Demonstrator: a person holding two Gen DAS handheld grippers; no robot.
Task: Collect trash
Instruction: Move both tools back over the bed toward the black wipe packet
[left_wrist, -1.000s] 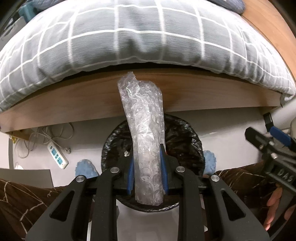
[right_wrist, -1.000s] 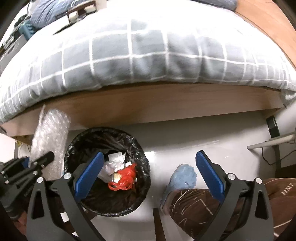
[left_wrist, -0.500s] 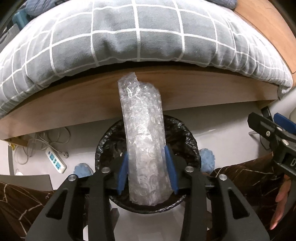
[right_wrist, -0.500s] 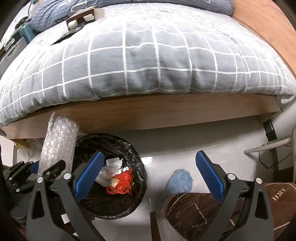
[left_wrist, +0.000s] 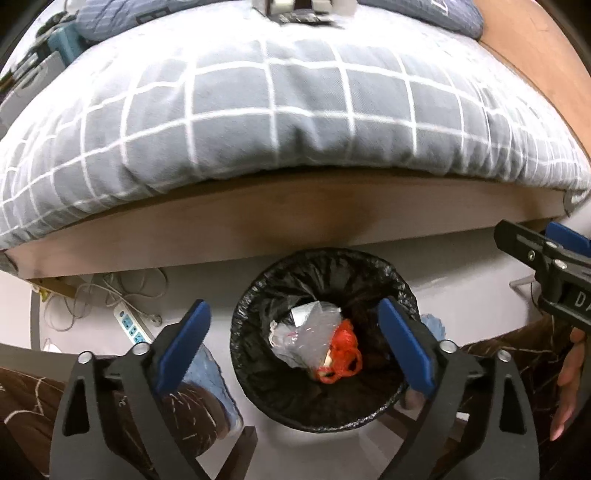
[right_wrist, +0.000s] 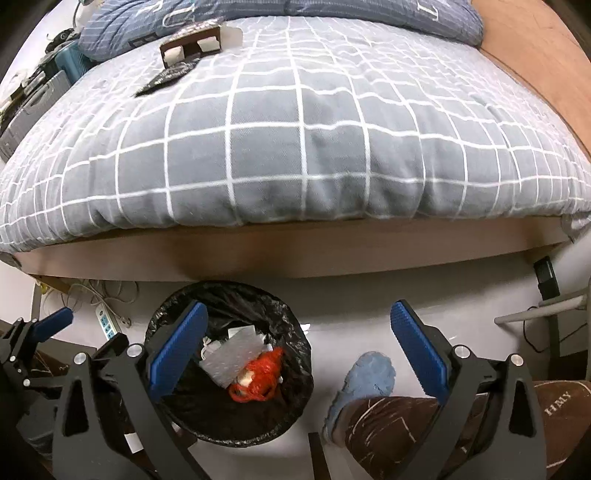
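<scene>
A grey quilt with a white grid pattern (right_wrist: 295, 147) covers the bed and hangs over its brown wooden side board (right_wrist: 295, 254). Blue patterned pillows (right_wrist: 280, 7) lie at the far end. On the pale floor (right_wrist: 351, 306), a white power strip (left_wrist: 129, 326) lies among tangled cables under the bed's edge.

Left gripper (left_wrist: 293, 332) and right gripper (right_wrist: 299, 345): black frames, blue ribbed pads, silver screws. Brown trousers (right_wrist: 424, 428) with pale line pattern and blue slippers (right_wrist: 369, 376) worn.
</scene>
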